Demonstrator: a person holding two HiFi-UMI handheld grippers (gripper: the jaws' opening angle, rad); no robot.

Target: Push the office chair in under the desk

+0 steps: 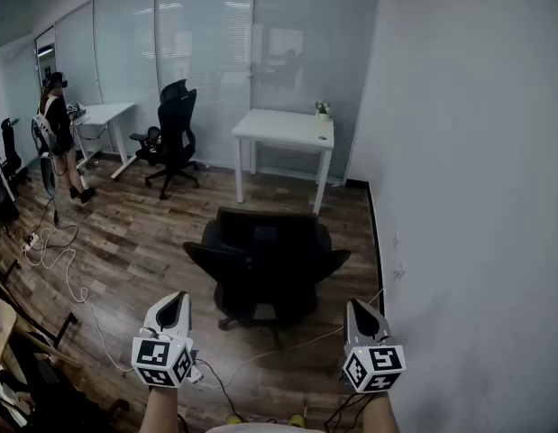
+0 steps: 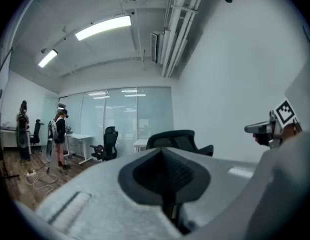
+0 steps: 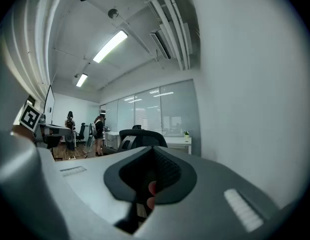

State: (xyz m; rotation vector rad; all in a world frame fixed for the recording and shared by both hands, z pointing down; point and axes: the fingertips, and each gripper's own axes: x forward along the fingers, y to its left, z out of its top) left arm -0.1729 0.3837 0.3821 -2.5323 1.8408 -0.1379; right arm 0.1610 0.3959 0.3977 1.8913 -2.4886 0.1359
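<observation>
Dark wood-plank floor [image 1: 143, 242], white wall [image 1: 468, 197] close on the right. Black office chair with armrests [image 1: 265, 260] stands short of the white rectangular worktop [image 1: 283, 129], with a strip of floor between. Left gripper [image 1: 177, 300] and right gripper [image 1: 355, 309] sit near the chair, fingers closed, nothing held. White cables [image 1: 53, 260] lie on the floor to the left.

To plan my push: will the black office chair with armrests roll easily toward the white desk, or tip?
The black office chair probably rolls easily: its star base seems to have casters on the smooth wooden plank floor. It may swivel if pushed off centre. The thin white cable beside the base could snag a wheel.
</observation>
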